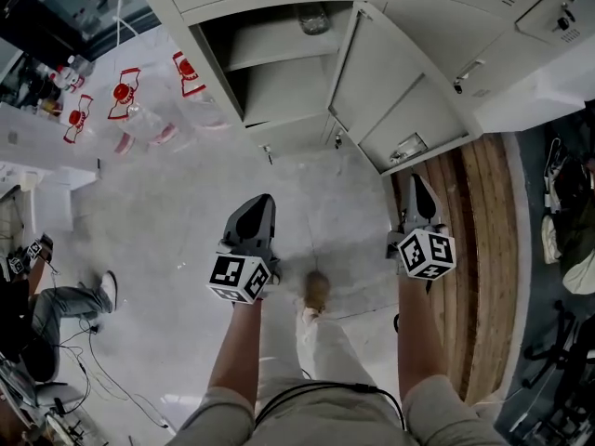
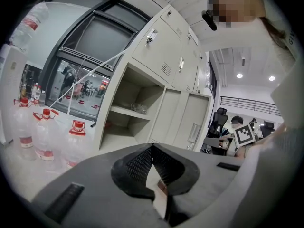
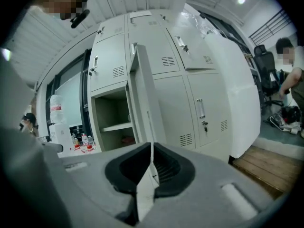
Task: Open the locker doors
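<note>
Risk of slipping off the thin edge of the open locker door (image 1: 381,72) and knocking it back shut, given right tongs (image 1: 416,182) pressed together, gripping nothing. Risk too of missing the small handles (image 3: 201,109) on the shut locker doors (image 3: 187,103). Left tongs (image 1: 263,204) likewise closed and empty, well apart from the lockers. Open door just ahead of the right tongs; shut doors beyond, to the right.

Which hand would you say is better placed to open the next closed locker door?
Likely right: the right gripper faces the closed door's handle; the left gripper faces the already open locker.
</note>
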Available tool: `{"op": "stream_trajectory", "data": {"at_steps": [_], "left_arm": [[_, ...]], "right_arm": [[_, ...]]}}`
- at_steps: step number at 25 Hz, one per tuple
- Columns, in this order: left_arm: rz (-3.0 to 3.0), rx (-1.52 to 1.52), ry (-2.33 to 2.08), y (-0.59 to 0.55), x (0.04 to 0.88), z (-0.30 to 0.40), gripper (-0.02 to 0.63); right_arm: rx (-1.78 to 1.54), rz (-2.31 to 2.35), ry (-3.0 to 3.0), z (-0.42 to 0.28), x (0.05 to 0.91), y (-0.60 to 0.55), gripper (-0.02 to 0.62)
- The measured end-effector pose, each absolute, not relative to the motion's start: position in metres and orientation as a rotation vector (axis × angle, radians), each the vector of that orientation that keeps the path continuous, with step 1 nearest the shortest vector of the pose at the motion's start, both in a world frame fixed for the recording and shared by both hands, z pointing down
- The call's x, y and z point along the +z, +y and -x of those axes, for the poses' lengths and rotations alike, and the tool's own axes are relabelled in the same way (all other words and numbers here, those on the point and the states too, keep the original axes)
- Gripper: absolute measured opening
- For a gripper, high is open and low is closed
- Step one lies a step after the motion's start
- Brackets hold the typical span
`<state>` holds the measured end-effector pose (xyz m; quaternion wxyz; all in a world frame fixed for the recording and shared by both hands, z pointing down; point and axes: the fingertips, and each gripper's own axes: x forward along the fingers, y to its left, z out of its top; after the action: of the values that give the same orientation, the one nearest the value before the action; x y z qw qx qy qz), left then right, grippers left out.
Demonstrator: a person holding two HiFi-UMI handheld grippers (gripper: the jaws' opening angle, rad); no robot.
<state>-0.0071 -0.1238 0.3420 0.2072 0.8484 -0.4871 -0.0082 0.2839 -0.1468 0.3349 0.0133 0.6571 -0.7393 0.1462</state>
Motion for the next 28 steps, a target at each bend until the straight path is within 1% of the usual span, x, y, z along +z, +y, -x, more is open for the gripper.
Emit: {"op": "stream_trajectory", "data": {"at_steps": [5, 10, 14, 18, 23, 28], "left_arm": [[-2.372, -0.035, -1.383, -0.139, 0.343, 0.028, -0.002], [-2.385, -0.077, -1.398, -0.156, 0.372, 0.059, -0.002], [-2.436, -0.019, -1.420, -0.174, 0.443, 0.090, -0.002], [-2.469, -0.055, -1.437, -0.206, 0.526, 0.122, -0.002], [-2.516, -0.093, -1.433, -0.240, 0.643, 0.147, -0.002], [-2.574, -0.110, -1.385, -0.255, 0.731, 0.153, -0.002]], "right_arm": [[0.503, -1.872, -2.424, -0.230, 0.360, -0.136, 0.015], [0.557, -1.644, -2.549, -0.158, 0.415, -0.151, 0.052], [0.524, -1.486, -2.665, -0.098, 0.487, -0.176, 0.082], [0.465, -1.354, -2.754, -0.039, 0.567, -0.217, 0.106], [0.467, -1.238, -2.803, 0.031, 0.693, -0.259, 0.128], [0.349, -1.203, -2.811, 0.070, 0.776, -0.294, 0.157]]}}
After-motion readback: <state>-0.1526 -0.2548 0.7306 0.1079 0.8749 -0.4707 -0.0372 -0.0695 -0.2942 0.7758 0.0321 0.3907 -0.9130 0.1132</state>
